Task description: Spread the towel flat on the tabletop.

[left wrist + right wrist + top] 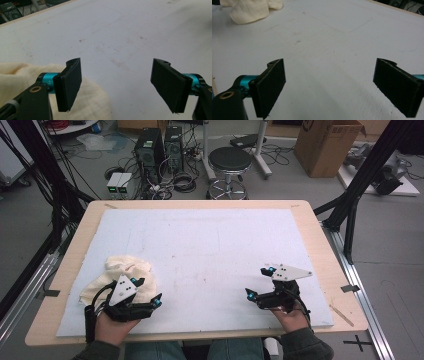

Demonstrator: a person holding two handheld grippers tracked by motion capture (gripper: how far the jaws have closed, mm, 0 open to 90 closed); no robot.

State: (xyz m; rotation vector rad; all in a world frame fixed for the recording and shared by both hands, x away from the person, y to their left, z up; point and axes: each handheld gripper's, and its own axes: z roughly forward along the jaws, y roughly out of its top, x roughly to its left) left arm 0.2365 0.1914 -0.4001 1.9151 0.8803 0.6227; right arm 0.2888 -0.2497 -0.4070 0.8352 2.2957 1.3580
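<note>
Lower left of the high view: left gripper (149, 291) parked right at the near edge of a crumpled cream cloth (120, 272), jaws spread wide, nothing between them. In its own view, one jaw hanging over the cloth (22, 77) at lower left, the other over bare white mat (125, 37). Lower right: right gripper (260, 282), jaws also wide apart and empty, well away from the cloth (252, 10), over the mat on the tabletop (320, 230).
</note>
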